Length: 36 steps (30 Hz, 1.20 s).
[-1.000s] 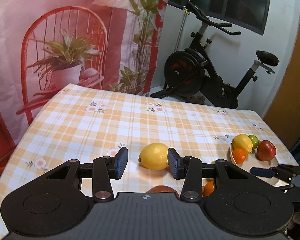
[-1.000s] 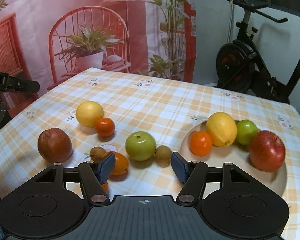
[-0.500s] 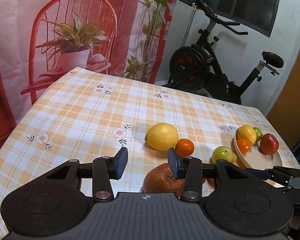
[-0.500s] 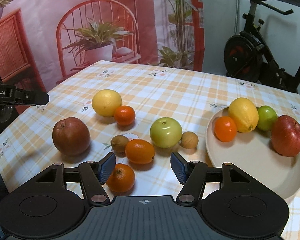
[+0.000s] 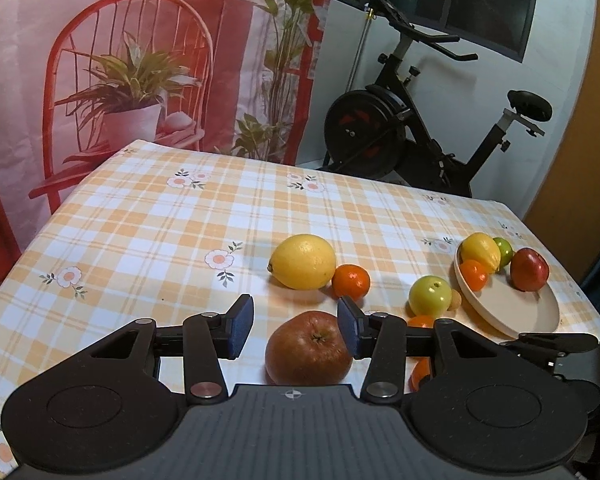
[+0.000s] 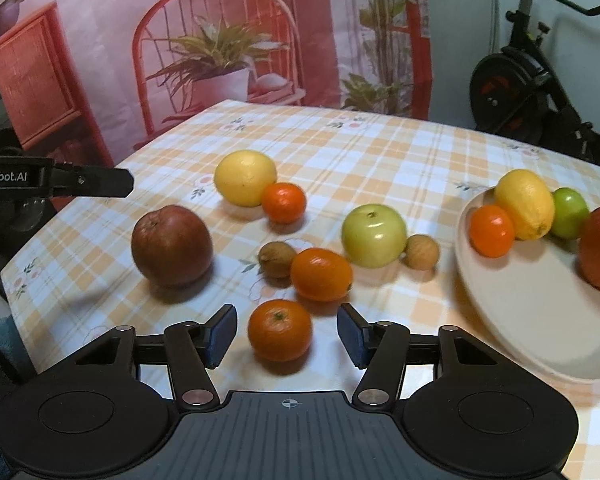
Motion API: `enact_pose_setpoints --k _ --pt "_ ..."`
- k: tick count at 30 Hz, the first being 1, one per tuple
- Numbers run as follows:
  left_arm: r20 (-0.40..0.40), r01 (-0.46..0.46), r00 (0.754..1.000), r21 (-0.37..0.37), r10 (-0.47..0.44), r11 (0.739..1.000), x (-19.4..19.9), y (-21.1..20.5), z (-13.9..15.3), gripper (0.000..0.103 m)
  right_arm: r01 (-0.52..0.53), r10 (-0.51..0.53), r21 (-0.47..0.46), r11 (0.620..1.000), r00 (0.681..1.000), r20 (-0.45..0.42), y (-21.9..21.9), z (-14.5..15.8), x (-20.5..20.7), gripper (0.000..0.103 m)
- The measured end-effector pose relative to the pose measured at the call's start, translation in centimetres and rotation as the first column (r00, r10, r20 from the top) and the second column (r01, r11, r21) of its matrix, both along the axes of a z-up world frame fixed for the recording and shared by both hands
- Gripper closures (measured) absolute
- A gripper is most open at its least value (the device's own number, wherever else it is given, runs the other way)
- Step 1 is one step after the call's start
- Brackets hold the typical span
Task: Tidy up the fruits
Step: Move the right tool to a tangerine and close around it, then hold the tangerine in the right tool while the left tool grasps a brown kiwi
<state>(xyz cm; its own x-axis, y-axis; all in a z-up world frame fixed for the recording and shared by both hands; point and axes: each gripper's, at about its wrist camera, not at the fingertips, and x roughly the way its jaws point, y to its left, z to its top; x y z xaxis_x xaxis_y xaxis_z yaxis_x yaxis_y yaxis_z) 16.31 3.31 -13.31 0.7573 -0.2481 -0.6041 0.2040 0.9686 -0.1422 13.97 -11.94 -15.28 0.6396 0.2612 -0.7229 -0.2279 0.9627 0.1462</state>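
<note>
My left gripper (image 5: 296,326) is open, with a dark red apple (image 5: 308,348) on the table between its jaws, nearer the right one. Beyond lie a lemon (image 5: 302,261), a tangerine (image 5: 351,280) and a green apple (image 5: 430,296). My right gripper (image 6: 286,334) is open, with a tangerine (image 6: 280,330) on the table between its jaws. Ahead of it lie an orange (image 6: 321,274), a kiwi (image 6: 276,259), the green apple (image 6: 374,235), a small brown fruit (image 6: 421,252) and the red apple (image 6: 172,245). A beige plate (image 6: 532,320) holds a lemon, a tangerine, a green fruit and a red apple.
The checked tablecloth (image 5: 180,232) covers the table. The plate (image 5: 512,312) sits near the table's right edge. An exercise bike (image 5: 412,128) stands behind the table. The left gripper's finger (image 6: 84,180) shows at the left of the right wrist view.
Both grippers have drawn back towards the near table edge. The dark red apple has come between the left jaws and a near tangerine between the right jaws. Both stay open.
</note>
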Motion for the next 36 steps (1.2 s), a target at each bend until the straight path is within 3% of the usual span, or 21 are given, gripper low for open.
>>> enact_pose_setpoints --k 17,29,36 --pt "-0.018 0.027 0.999 0.025 -0.026 0.999 0.1 -0.8 -0.5 0.053 -0.013 0.013 0.024 1.000 0.999 -0.035 0.0 -1.0 0.4 0.068" --pt "-0.038 0.053 0.998 0.048 -0.051 0.997 0.2 -1.9 -0.5 0.053 -0.010 0.010 0.061 0.998 1.000 -0.010 -0.6 -0.8 -0.1 0.068" --pt "-0.033 0.133 0.991 0.071 -0.131 0.989 0.4 -4.1 -0.3 0.057 0.011 -0.013 0.084 0.996 1.000 0.021 -1.7 -0.3 -0.6 0.068"
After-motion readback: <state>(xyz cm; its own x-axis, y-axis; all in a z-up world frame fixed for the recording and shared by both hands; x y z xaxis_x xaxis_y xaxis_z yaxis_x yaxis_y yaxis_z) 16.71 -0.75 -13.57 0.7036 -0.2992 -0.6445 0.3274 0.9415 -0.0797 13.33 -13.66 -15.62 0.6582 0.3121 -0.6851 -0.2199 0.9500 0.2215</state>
